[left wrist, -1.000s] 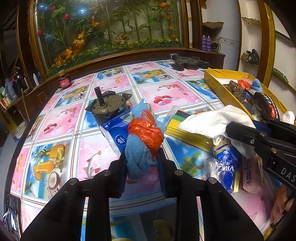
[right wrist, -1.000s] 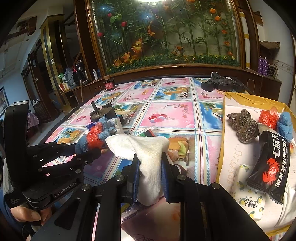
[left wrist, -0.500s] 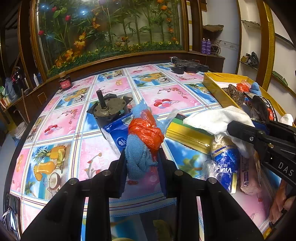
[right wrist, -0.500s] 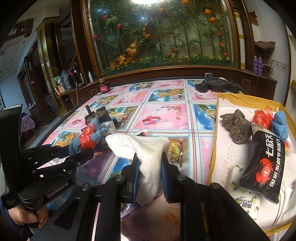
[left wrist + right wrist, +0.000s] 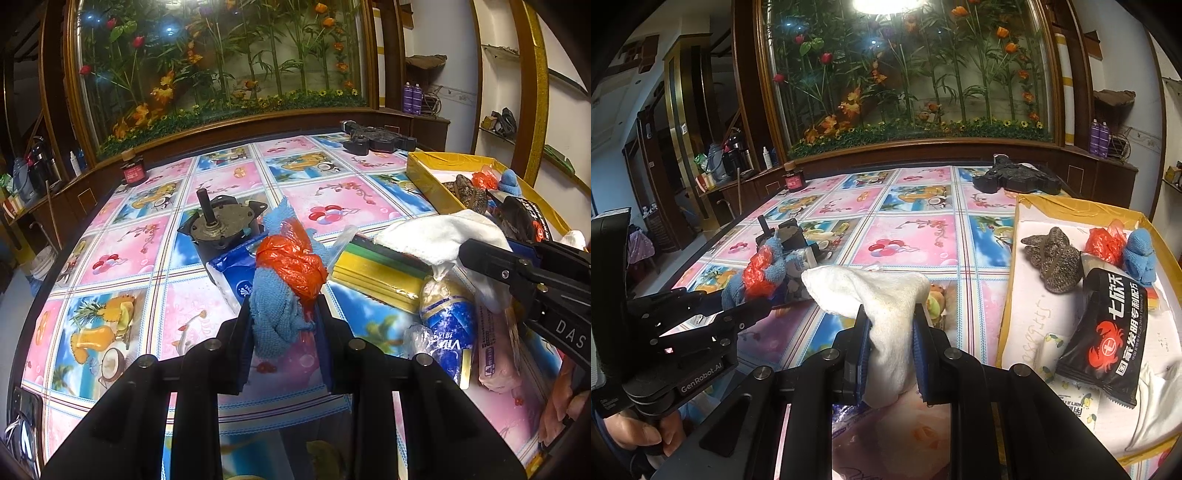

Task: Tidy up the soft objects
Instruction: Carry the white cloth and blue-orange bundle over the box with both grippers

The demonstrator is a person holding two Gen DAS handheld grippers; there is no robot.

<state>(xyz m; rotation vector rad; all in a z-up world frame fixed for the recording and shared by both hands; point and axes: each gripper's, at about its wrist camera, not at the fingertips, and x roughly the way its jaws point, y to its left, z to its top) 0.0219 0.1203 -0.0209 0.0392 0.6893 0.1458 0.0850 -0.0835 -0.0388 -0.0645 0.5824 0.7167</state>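
While each pair of tongs was clamped on a soft item, the left gripper (image 5: 282, 325) on a blue cloth with orange bag (image 5: 286, 280) and the right gripper (image 5: 890, 339) on a white towel (image 5: 882, 302), both loads hung clear of the table clutter, probably bound for the yellow box (image 5: 1071, 208) to the right gripper's right.

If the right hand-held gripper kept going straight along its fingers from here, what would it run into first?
Probably the bare tablecloth ahead. The right hand-held gripper, shut on the white cloth, points down toward the pink balloon square. The yellow box lies to its right, seemingly off that line, though depth is unclear.
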